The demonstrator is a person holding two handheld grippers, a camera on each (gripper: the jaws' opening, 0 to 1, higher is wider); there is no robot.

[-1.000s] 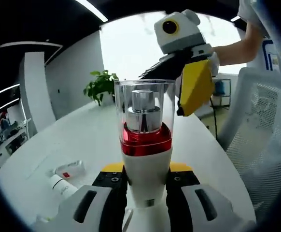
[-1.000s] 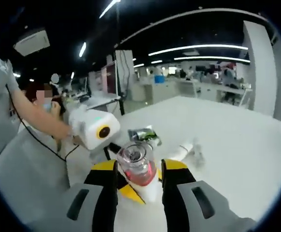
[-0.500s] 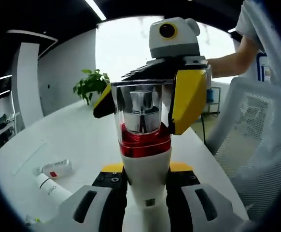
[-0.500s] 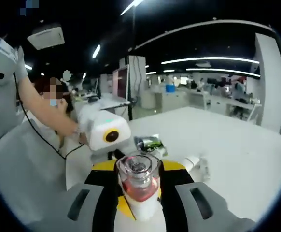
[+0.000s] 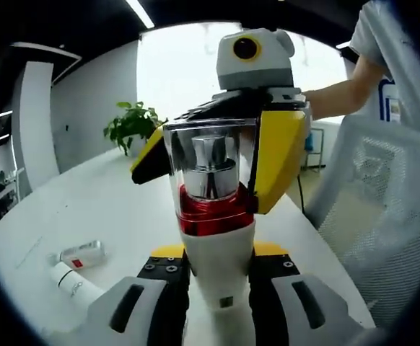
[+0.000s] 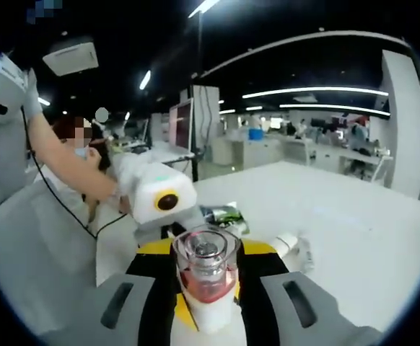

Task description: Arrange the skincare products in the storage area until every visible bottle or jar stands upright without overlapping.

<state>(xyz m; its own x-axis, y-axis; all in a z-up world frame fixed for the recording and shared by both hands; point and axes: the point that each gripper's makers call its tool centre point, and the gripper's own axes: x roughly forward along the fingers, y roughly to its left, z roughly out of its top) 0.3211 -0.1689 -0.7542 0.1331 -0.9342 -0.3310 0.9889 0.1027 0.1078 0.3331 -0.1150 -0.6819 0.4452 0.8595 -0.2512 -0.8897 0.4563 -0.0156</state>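
Note:
A white bottle with a red band and a clear cap stands upright in my left gripper, which is shut on its white body. My right gripper comes in from behind, its yellow jaws on either side of the clear cap, close to it and still spread. In the right gripper view the same bottle rises between my right gripper's jaws, with the left gripper's body behind it. A white tube and a small clear bottle lie on their sides on the table.
The white table runs back to a potted plant. A mesh chair stands at the right. A green packet lies near the lying tube. A person's arm reaches in.
My right gripper has moved from beside the bottle's cap to straddle it, one jaw on each side. The left gripper keeps holding the bottle upright.

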